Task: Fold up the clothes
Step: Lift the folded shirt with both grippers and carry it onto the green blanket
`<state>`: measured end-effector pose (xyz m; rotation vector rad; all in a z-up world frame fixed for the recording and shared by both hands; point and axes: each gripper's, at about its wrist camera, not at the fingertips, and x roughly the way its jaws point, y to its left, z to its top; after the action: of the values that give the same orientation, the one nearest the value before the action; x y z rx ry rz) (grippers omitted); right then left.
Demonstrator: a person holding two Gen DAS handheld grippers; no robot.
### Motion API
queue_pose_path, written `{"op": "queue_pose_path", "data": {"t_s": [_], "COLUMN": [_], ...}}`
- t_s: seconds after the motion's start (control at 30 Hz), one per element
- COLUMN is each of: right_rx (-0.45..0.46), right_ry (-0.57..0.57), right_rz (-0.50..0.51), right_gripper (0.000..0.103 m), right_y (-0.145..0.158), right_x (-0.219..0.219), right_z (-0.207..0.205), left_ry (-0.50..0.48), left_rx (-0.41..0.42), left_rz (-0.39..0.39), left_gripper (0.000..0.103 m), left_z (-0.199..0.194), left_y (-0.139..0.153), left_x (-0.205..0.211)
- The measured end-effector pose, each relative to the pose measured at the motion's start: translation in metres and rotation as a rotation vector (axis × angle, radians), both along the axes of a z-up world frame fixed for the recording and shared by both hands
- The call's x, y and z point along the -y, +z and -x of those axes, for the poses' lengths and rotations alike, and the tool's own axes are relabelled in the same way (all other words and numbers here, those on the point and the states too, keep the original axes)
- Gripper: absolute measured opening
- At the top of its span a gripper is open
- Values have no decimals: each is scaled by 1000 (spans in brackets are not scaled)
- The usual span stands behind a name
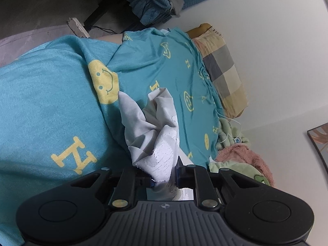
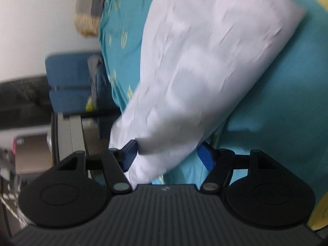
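Pinching bunched white garment [image 1: 152, 131], left claw [image 1: 164, 176] tilted above teal bedspread [image 1: 51, 94], right claw [image 2: 167, 157] spread wide around cloth.

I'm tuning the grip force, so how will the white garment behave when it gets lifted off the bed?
Probably floppy: the white garment bunches into soft peaks between the left gripper's closed fingers. Likely light, since thin folds stand unsupported. In the right wrist view it drapes limply past the right gripper, whose jaws stand apart, so it may slide free.
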<state>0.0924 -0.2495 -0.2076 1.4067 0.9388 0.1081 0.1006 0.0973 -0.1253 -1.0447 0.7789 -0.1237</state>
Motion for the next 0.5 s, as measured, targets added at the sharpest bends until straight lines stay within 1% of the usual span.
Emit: {"op": "queue_pose_path", "data": {"t_s": [0.03, 0.2, 0.23, 0.27, 0.33, 0.37, 0.4, 0.43, 0.5], "right_rx": [0, -15, -14, -12, 3, 15, 31, 47, 90], "right_ry": [-28, -136, -153, -168, -174, -172, -164, -157, -167], "right_rz": [-6, 53, 65, 77, 116, 147, 178, 207, 226], "right_gripper": [68, 66, 59, 56, 39, 36, 31, 29, 28], "right_y": [-1, -1, -1, -1, 3, 8, 15, 23, 40], "right_x": [4, 19, 22, 24, 22, 21, 20, 19, 23], "right_z": [1, 8, 9, 9, 9, 9, 9, 9, 11], "left_ry": [0, -9, -15, -21, -35, -42, -48, -53, -62], "left_rx": [1, 11, 17, 21, 24, 26, 34, 46, 67], "left_rz": [2, 10, 7, 3, -1, 0, 3, 6, 13], "left_gripper": [18, 17, 17, 17, 16, 16, 16, 16, 16], "left_z": [0, 1, 2, 3, 4, 5, 8, 11, 16], "left_y": [0, 3, 5, 6, 9, 11, 14, 19, 28], "left_x": [-1, -2, -2, -1, 1, 2, 3, 4, 8]}}
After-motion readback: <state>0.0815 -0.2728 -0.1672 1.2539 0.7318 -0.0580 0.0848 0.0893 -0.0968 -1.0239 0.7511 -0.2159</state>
